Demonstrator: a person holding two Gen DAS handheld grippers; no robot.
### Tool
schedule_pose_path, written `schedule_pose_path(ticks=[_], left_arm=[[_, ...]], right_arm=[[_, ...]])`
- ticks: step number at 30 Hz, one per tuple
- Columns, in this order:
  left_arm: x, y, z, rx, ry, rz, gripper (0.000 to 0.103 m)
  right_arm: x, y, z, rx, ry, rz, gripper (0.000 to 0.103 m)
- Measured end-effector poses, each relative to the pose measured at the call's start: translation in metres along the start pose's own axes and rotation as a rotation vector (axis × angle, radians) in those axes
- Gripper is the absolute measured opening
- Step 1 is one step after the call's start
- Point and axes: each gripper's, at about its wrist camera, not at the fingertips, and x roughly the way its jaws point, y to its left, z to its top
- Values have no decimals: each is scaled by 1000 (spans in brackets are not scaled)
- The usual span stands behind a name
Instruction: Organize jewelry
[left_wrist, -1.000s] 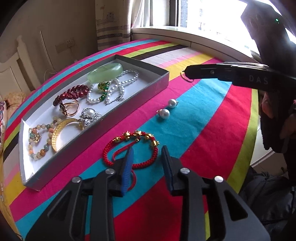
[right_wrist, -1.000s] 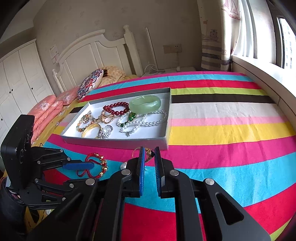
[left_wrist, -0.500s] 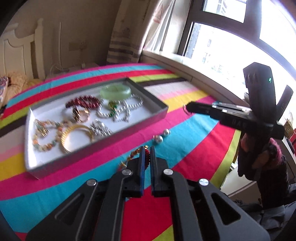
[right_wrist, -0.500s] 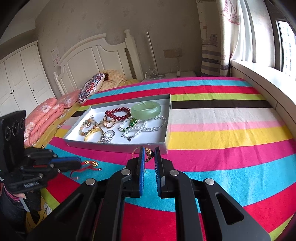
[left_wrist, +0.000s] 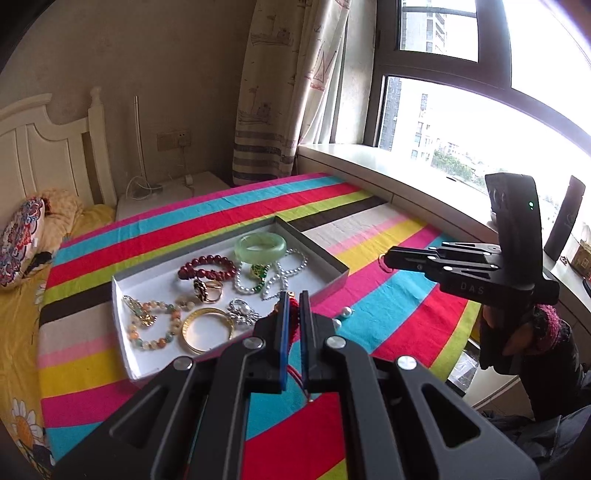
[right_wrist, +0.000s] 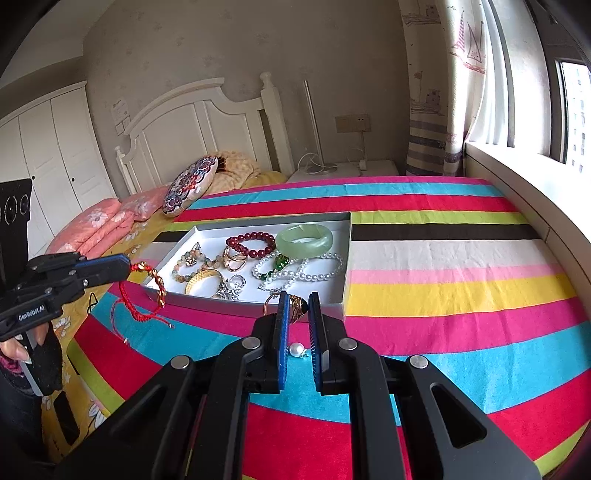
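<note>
Lifted off the striped cloth (right_wrist: 443, 258) since a second ago, the red cord bracelet (right_wrist: 147, 288) now hangs in the air from my left gripper (left_wrist: 291, 302), whose jaws have pinched tight on its cord, just in front of the tray (right_wrist: 347, 258). My right gripper (right_wrist: 297, 306) sits nearly closed on a gold ring (right_wrist: 295, 304) with a dark stone (one hoop pokes out past the left pad). Both hover close to the tray's near wall. One pearl earring (right_wrist: 295, 349) lies on the blue stripe below my right fingers, apart from the tray.
</note>
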Motion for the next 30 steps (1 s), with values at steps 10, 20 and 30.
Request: schedule_pose_path(ticks=[10,20,30], left_arm=[[-1,4,14,29,-14,40,5],[17,21,34,16,-17,111,5],[57,72,21,-61,50,255,5]], right_arm=[[5,21,13,-61,-5,22,12],[34,51,41,-133,-2,47,12],[109,53,32,-126,143,42,12]])
